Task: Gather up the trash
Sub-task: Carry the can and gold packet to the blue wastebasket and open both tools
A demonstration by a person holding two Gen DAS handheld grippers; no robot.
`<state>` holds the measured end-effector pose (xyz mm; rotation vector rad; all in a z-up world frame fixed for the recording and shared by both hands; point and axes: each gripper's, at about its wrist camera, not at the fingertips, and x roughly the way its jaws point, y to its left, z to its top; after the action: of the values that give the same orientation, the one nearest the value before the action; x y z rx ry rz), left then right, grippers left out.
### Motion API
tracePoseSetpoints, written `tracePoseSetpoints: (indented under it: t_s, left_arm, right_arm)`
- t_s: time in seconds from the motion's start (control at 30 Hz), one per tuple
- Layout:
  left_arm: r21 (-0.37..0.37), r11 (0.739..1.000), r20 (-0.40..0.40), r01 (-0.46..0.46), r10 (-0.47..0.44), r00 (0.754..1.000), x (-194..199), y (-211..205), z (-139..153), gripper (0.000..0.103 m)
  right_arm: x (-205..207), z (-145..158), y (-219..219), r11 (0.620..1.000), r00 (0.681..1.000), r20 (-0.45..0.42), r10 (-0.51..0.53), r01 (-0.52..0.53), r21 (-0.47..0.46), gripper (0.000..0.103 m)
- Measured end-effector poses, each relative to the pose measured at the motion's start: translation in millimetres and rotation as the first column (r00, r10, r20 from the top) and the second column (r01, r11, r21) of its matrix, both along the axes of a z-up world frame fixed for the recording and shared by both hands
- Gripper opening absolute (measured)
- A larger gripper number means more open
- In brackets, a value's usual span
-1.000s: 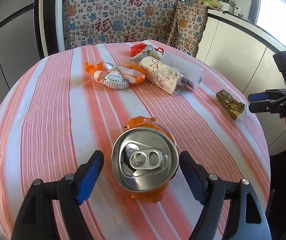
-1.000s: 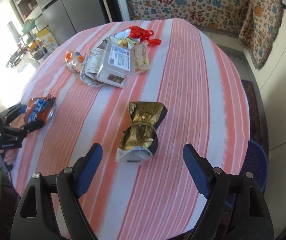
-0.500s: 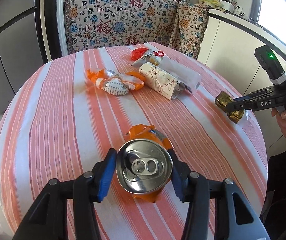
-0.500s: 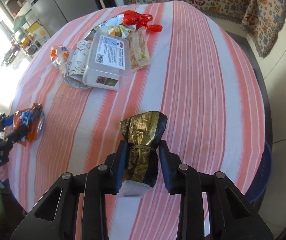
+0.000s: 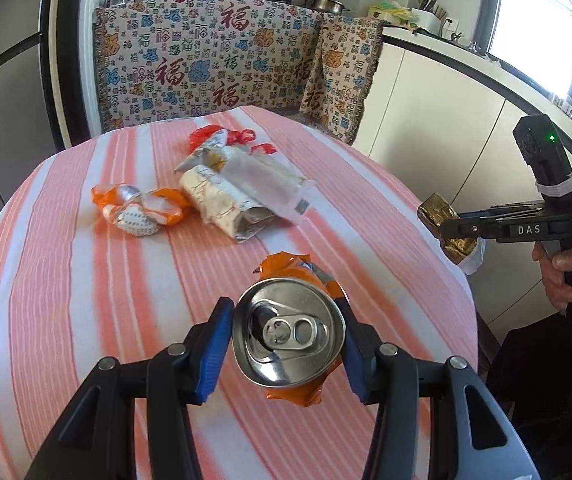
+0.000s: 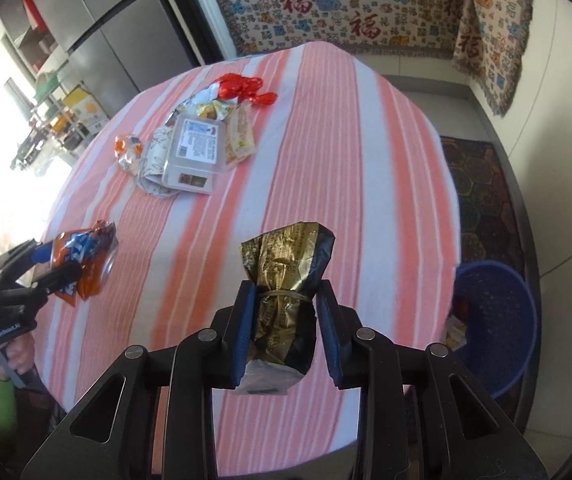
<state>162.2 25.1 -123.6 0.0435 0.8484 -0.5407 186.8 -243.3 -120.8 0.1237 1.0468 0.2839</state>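
Observation:
A crushed orange drink can (image 5: 290,336) hangs above the striped table, with my left gripper (image 5: 286,350) shut on its sides; from the right wrist view the can (image 6: 86,260) and left gripper (image 6: 52,266) show at the left edge. My right gripper (image 6: 284,328) is shut on a crumpled gold and black wrapper (image 6: 286,280), lifted off the cloth. In the left wrist view that wrapper (image 5: 445,224) sits in the right gripper (image 5: 451,230) beyond the table's right edge. More trash lies mid-table: an orange wrapper (image 5: 138,208), a rolled paper bundle (image 5: 222,200), a clear plastic box (image 6: 196,154), red foil (image 6: 244,86).
The round table (image 6: 365,168) carries a pink and white striped cloth. A blue bin (image 6: 497,320) stands on the floor to the right of the table. A patterned cloth covers the counter (image 5: 214,64) behind. A fridge (image 6: 98,40) stands at the far left.
Both grippers went from open around their items to shut on them. The can and the gold wrapper have since been lifted off the cloth and drawn back toward the table's near edge.

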Motion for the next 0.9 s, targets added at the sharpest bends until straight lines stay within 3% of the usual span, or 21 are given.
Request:
tracePoseSetpoints:
  t_s: [0.27,0.47,0.67,0.9]
  left_arm:
    - [-0.052,0.989,0.003,0.139,-0.139,0.990,11,-103,16,0.051]
    - [-0.034,0.960,0.013,0.277,-0.277,0.961,10,-213,18,0.051]
    - [-0.036,0.943,-0.013,0.330,-0.331,0.944,23,-299,-2,0.051]
    - [-0.004,0.940,-0.068,0.342,-0.341,0.937,46,-364,-43,0.051]
  right_arm:
    - [-15,7,-109,0.979,0.980,0.047,-0.191,0.194,-0.063,0.031]
    - [-20,-2,-179,0.947,0.954,0.065,-0.294,0.300,-0.119,0.031]
    - [-20,-23,-226,0.923,0.933,0.059,-0.354,0.359,-0.137,0.031]
    - [-20,-50,-267,0.910,0.916,0.050,-0.399,0.402,-0.099,0.031]
